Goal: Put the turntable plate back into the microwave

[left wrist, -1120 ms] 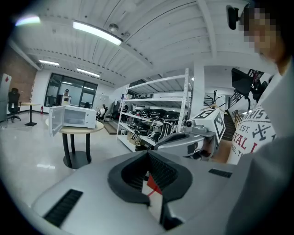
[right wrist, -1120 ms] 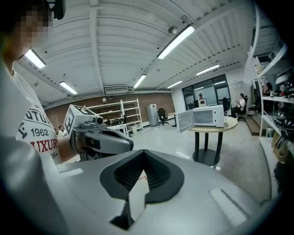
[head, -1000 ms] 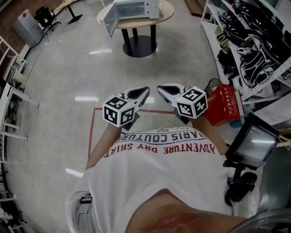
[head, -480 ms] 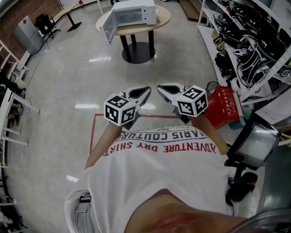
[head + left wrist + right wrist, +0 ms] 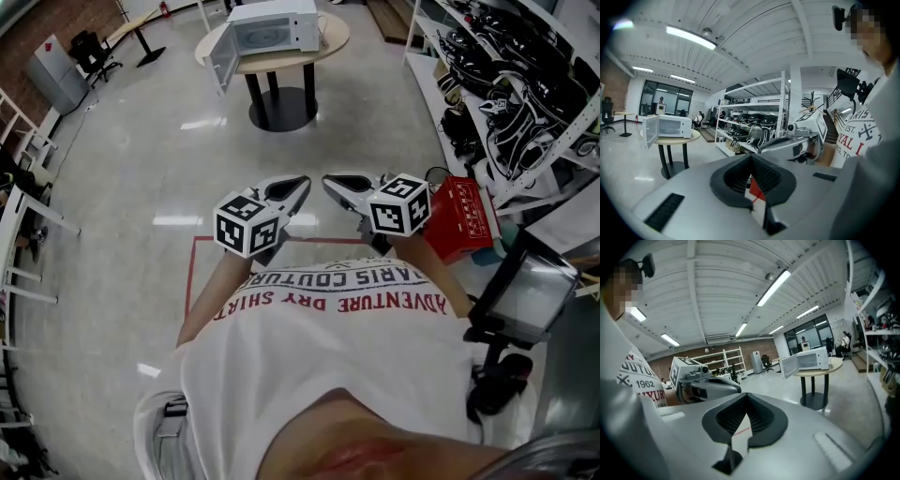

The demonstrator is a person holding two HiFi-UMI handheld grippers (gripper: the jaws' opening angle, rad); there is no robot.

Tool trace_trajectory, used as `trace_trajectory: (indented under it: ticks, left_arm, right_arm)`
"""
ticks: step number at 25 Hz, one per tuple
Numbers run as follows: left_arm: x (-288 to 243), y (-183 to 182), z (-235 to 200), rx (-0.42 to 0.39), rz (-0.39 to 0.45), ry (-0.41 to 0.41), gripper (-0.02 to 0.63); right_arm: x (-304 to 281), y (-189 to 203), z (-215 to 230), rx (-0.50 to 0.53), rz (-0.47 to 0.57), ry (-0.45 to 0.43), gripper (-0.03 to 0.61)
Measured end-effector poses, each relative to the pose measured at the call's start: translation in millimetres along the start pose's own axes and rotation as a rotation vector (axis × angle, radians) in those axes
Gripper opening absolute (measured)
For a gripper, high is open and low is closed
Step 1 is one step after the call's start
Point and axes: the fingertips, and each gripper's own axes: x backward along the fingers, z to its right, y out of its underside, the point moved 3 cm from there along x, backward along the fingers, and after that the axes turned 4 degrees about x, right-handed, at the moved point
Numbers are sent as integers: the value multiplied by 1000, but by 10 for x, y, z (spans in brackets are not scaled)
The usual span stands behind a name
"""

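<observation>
We hold the left gripper [image 5: 299, 185] and right gripper [image 5: 330, 181] near our chest, fingers pressed together and empty, presumably because the open microwave [image 5: 277, 26] stands well off at 12 o'clock on its tabletop [image 5: 334, 37] and no turntable plate shows

Microwave [image 5: 277, 25]: white, box-shaped, standing upright on the round, pale-topped desk [image 5: 335, 36]. Door [image 5: 222, 60] swung wide open, hanging out beyond the desk's edge, cavity exposed.

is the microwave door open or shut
Open. The microwave has its door swung out sideways, leaving the cavity exposed.
</observation>
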Motion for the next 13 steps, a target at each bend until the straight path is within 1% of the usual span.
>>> trace_trajectory:
  ticks: [2,6,13]
  left_arm:
    - [-26,3,-8,3,2,5,-2]
    - [-81,-16,-1,-10,-2,16,-2]
    - [-37,-132,-43,-28,-6,16,-2]
  right_arm:
    - [6,28,37,47,-23,32,2]
    - [-13,65,80,104,-55,64,2]
    - [-80,-30,104,129,-69,76,2]
